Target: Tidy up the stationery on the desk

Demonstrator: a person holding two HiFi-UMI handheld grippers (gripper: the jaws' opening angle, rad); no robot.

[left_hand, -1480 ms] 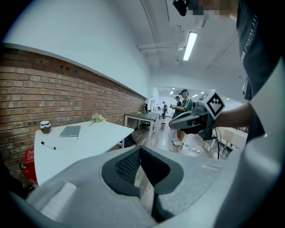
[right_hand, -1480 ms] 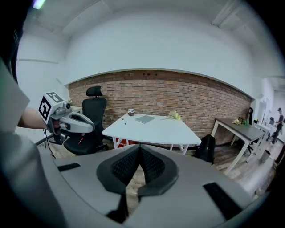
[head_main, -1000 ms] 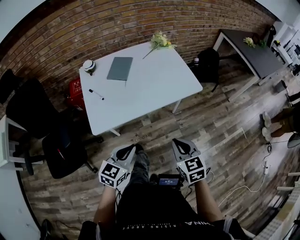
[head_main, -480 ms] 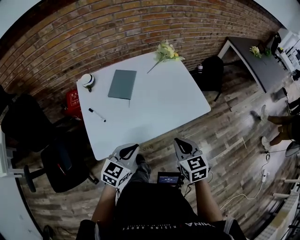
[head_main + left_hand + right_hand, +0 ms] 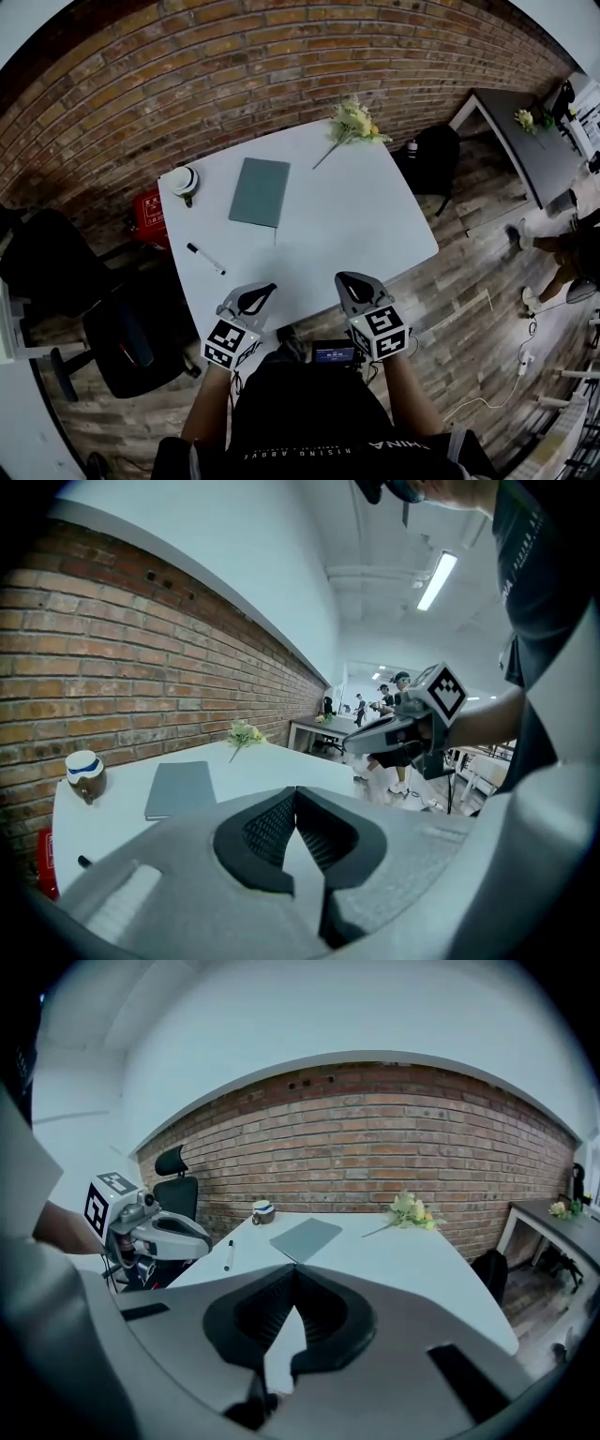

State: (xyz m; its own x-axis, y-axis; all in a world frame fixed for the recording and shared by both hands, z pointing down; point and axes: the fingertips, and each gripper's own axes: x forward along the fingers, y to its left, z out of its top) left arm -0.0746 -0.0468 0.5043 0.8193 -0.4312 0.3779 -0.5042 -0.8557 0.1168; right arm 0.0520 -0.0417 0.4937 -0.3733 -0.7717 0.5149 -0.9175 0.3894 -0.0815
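Stationery lies on the white desk (image 5: 356,220), ahead of both grippers. A grey notebook (image 5: 260,191) sits toward the back, a pen (image 5: 205,259) near the left edge, a cup (image 5: 184,179) at the back left corner and flowers (image 5: 354,122) at the back right. The left gripper (image 5: 269,288) hangs over the desk's near edge, jaws together with nothing between them; the pen lies ahead and to its left, apart from it. The right gripper (image 5: 343,278) hangs beside it, jaws likewise together and empty; the notebook lies well ahead, to its left.
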